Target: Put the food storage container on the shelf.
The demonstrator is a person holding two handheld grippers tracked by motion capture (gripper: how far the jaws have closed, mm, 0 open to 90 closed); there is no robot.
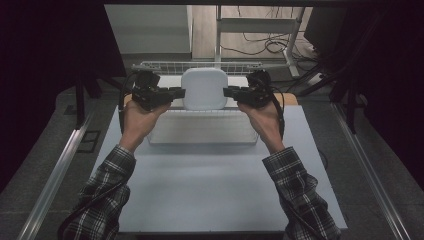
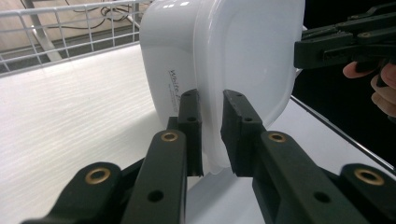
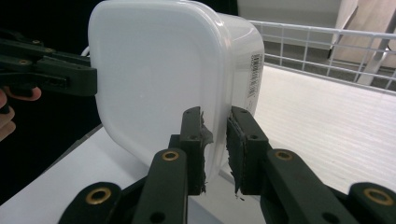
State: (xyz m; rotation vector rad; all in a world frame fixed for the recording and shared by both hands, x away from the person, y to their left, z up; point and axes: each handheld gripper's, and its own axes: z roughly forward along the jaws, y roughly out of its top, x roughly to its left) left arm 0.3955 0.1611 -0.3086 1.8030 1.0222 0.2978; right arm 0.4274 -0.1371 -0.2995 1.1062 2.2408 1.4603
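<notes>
A white plastic container with a lid hangs in the air, tipped so its lid faces the person. My left gripper is shut on the rim at its left edge, and my right gripper is shut on the rim at its right edge. In the left gripper view the jaws pinch the lid's lip of the container, with the other gripper at the far side. In the right gripper view the jaws clamp the same lip of the container, and the left gripper grips the opposite edge.
A wire basket sits on the white table just below the container. A wire rack edge runs behind it. Cables and a metal frame lie on the floor beyond. Dark curtains flank both sides.
</notes>
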